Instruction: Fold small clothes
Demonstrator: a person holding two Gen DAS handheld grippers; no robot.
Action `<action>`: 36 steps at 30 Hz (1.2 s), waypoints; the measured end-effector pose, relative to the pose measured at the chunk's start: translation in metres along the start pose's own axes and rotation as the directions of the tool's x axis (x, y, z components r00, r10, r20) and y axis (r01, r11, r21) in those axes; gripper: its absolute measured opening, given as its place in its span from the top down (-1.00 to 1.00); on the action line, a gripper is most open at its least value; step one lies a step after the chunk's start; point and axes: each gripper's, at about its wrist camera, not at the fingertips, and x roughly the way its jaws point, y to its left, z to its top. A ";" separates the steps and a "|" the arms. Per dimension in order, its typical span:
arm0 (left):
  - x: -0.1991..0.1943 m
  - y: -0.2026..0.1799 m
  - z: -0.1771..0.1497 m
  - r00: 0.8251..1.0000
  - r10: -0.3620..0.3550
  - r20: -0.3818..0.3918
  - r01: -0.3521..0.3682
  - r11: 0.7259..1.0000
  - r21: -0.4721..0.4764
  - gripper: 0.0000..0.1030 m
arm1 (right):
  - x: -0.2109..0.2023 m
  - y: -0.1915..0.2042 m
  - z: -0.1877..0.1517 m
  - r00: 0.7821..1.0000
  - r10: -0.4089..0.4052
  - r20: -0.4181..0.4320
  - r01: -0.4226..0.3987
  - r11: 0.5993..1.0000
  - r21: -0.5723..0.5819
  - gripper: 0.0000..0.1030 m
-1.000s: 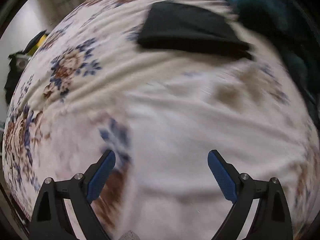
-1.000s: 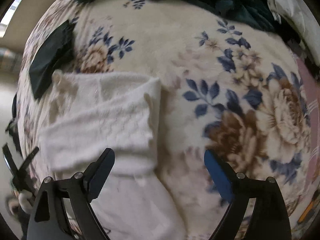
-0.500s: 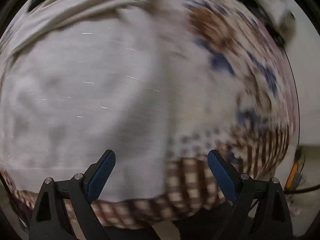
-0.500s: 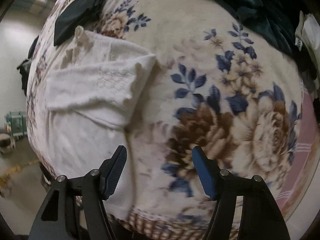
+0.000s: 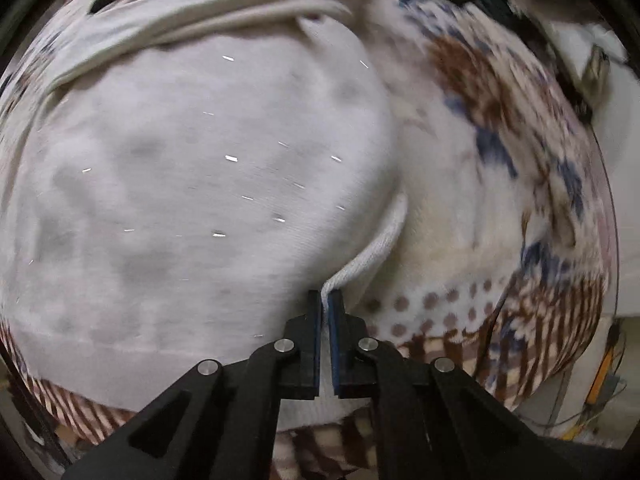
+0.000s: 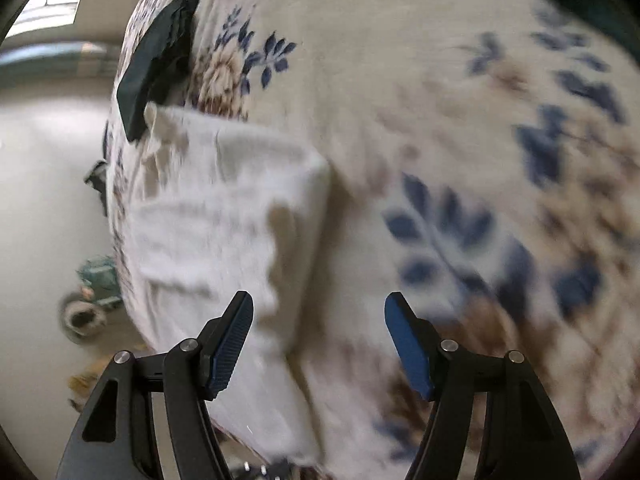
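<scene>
A white knitted garment (image 5: pixel 208 184) lies spread on the floral blanket (image 5: pixel 500 168), its far part folded over. My left gripper (image 5: pixel 325 300) is shut on the ribbed hem at the garment's near right corner, and the pinched cloth rises in a ridge from the pads. In the right wrist view the same white garment (image 6: pixel 224 216) lies at the left with a sleeve folded across it. My right gripper (image 6: pixel 319 312) hovers open over the garment's right edge, with nothing pressed between its fingers.
A folded black garment (image 6: pixel 154 68) lies beyond the white one, near the bed's far left edge. Dark teal cloth is bunched along the far side. The bed edge with its checked border (image 5: pixel 552 320) runs close to the left gripper. Floor and a small wheeled toy (image 6: pixel 90 300) show at left.
My left gripper has gone from open to shut on the white garment's hem. The right gripper has dropped lower and closer to the garment's right edge, and its jaws stand narrower than a second ago.
</scene>
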 end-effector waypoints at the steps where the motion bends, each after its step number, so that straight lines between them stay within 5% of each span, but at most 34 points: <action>1: -0.005 0.005 0.001 1.000 -0.010 0.006 0.010 1.000 -0.027 0.97 | 0.007 -0.002 0.007 1.000 0.015 0.000 -0.015 1.000 0.021 -0.37; 4: -0.020 0.012 -0.003 0.999 -0.032 0.026 0.034 0.995 -0.097 0.97 | 0.032 -0.009 0.031 0.998 0.060 0.003 -0.060 0.991 0.116 -0.19; 6: -0.034 0.023 -0.004 0.998 -0.049 0.044 0.054 0.989 -0.140 0.97 | 0.038 -0.005 0.035 0.997 0.071 0.008 -0.072 0.989 0.126 0.73; 16: -0.108 0.101 -0.012 0.990 -0.016 0.143 0.062 0.945 -0.321 0.97 | -0.006 0.070 0.030 0.995 0.014 0.096 -0.016 0.999 0.027 0.78; 24: -0.141 0.195 -0.036 0.980 0.033 0.197 0.061 0.889 -0.454 0.97 | -0.015 0.210 0.023 0.990 -0.085 0.113 0.101 0.984 -0.146 0.78; 31: -0.133 0.283 -0.060 0.978 0.023 0.208 0.097 0.831 -0.548 0.98 | 0.069 0.352 0.035 0.974 -0.197 0.115 0.220 0.941 -0.257 0.79; 36: -0.115 0.355 -0.078 0.983 0.012 0.183 0.108 0.770 -0.628 1.00 | 0.166 0.433 0.048 0.948 -0.303 0.097 0.318 0.898 -0.303 0.79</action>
